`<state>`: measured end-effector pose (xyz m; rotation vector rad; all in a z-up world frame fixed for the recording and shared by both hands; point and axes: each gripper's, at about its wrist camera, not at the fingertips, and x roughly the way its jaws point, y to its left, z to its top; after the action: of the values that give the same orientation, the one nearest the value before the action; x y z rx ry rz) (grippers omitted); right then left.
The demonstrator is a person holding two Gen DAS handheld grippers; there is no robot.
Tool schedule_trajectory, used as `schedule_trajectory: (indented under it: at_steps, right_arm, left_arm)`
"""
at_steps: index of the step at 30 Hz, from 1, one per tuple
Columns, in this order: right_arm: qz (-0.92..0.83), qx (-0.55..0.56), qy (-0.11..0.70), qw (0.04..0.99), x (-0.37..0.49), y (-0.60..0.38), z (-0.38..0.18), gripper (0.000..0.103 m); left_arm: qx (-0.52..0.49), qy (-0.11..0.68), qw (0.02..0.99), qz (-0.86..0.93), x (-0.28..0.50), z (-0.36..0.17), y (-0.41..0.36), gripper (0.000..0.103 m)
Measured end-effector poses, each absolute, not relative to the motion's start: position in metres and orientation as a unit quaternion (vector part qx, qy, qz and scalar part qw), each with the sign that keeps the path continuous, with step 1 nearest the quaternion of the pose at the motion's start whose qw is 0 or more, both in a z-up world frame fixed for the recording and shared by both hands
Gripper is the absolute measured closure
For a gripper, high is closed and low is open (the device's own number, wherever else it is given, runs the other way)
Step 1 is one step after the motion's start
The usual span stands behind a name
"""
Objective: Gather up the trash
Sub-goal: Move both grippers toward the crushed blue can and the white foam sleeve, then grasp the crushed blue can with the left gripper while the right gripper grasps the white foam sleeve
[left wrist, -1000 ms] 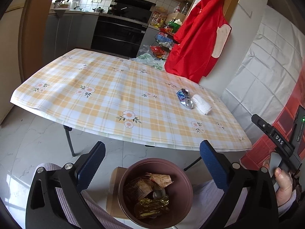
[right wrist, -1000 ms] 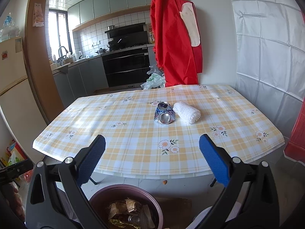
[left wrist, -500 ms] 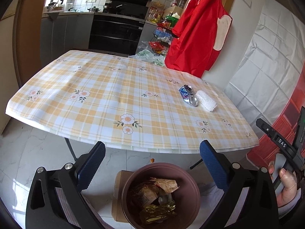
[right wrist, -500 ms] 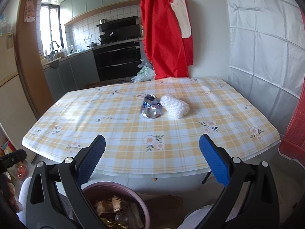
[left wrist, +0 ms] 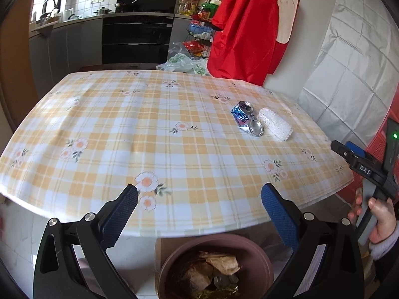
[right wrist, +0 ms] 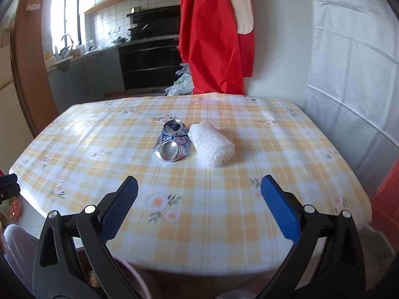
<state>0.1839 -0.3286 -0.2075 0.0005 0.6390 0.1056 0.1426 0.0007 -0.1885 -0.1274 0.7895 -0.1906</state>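
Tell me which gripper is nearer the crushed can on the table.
Right. The right gripper hangs open over the tablecloth, facing the crushed can. The left gripper sits back at the table's near edge, above the trash bin.

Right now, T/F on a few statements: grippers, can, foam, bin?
1. Both the left hand-held gripper and the right hand-held gripper are open and empty. True.
2. The crushed can stands upright. False: it lies flattened on the tablecloth.
3. The white foam net lies beside the can, on its right. True.
4. The trash bin is empty. False: wrappers are inside.
5. The can is already binned. False: it is on the table.
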Motion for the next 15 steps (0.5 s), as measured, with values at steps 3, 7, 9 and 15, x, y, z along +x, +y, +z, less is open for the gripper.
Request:
schedule_trajectory:
  at_steps: [3, 7, 9, 15]
  right_arm:
    - [0.075, -0.020, 0.330, 0.941, 0.229, -0.335, -0.218, 0.006]
    - [0.099, -0.045, 0.354, 0.929, 0.288, -0.336, -0.240, 0.006]
    - [0.104, -0.045, 0.377, 0.919, 0.321, -0.337, -0.254, 0.006]
    - [0.107, -0.010, 0.415, 0.904, 0.381, -0.345, -0.285, 0.007]
  left_arm:
    - [-0.055, 0.390, 0.914, -0.100, 0.171, -0.191, -0.013, 0.006]
    - [-0.052, 0.395, 0.910, -0.113, 0.212, -0.194, -0.036, 0.006]
    - [-0.052, 0.398, 0.908, -0.123, 0.234, -0.195, -0.046, 0.006]
    - [-0.029, 0.402, 0.901, -0.158, 0.302, -0.204, -0.082, 0.006]
